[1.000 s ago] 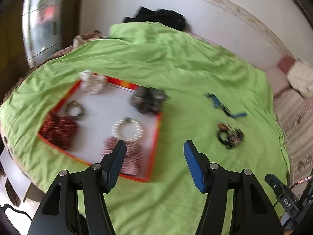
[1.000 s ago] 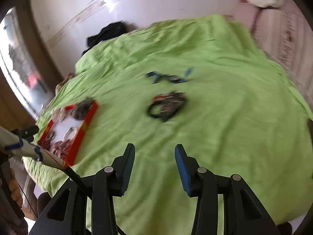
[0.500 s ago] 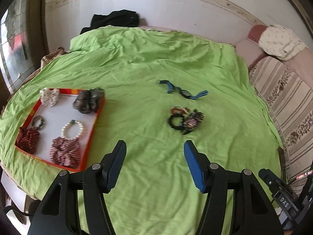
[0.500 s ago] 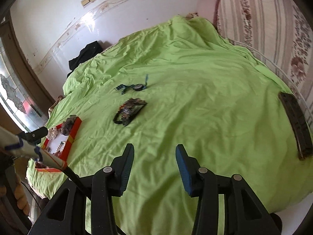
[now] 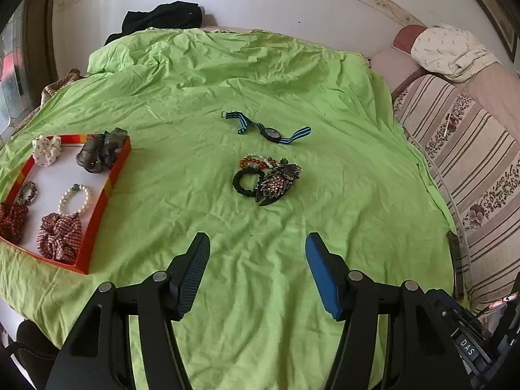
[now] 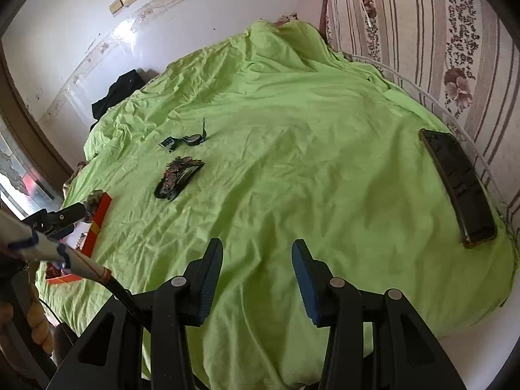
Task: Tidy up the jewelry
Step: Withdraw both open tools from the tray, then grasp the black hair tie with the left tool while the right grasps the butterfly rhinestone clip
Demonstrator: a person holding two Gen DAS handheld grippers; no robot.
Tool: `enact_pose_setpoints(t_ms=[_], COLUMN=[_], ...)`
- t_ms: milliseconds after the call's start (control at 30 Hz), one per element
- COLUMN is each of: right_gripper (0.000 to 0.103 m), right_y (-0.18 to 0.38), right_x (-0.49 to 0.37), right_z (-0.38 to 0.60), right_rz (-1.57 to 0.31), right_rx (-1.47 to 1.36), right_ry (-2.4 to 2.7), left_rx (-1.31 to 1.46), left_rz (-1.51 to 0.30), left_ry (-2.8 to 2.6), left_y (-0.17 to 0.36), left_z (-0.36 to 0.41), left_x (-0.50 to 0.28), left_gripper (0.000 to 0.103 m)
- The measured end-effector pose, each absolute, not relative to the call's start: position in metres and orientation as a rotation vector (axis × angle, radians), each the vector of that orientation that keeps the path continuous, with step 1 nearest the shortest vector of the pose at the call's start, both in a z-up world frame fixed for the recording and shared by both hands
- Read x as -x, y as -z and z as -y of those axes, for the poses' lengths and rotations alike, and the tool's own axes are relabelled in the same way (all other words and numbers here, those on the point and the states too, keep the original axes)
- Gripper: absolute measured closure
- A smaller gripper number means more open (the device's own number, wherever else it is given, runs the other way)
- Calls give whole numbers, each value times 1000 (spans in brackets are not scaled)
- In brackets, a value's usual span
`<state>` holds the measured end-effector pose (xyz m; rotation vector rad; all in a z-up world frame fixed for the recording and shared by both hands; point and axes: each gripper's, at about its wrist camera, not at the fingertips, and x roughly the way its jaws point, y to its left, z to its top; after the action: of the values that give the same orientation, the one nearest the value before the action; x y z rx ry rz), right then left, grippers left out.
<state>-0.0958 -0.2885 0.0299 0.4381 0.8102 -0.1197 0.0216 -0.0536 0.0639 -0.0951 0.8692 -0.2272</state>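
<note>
Left wrist view: left hand-held gripper [image 5: 256, 260] agape, empty; jewelled hair claw [image 5: 276, 182] mid-bed, well short of orange tray [image 5: 97, 214] at left edge; judged light, rigid, snag-prone; best pinched across spine.

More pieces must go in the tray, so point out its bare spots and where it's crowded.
In the orange tray, bare white floor lies between the pearl bracelet and grey scrunchie, and beside the white scrunchie. The near end, with the plaid scrunchie, is crowded.
</note>
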Motion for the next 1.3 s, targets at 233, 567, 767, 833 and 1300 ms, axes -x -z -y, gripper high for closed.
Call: enact_pose_setpoints(t_ms=[233,567,767,833,1300], right_gripper=[55,55,52,52,53], right_y=[-26,-29,-32,-30,17], right_x=[90,63,-1,-30,-149], right_z=[277,234,229,235,258], right_rz=[-818,-840,-856,-845,-861], right_rx=[-431,-346,-320,-337,-627], right_ry=[123,107,42,29,-274], left_rx=[51,60,73,72,-1], left_rz=[-778,-669,-732,-735,-904], left_ry=[189,86,62,51,288], left_y=[-66,-65,-64,-66,-23], left_z=[43,-22,-59,-67,16], left_x=[-14,-13,-30,-35,-136], left_gripper=[41,11,11,11,36])
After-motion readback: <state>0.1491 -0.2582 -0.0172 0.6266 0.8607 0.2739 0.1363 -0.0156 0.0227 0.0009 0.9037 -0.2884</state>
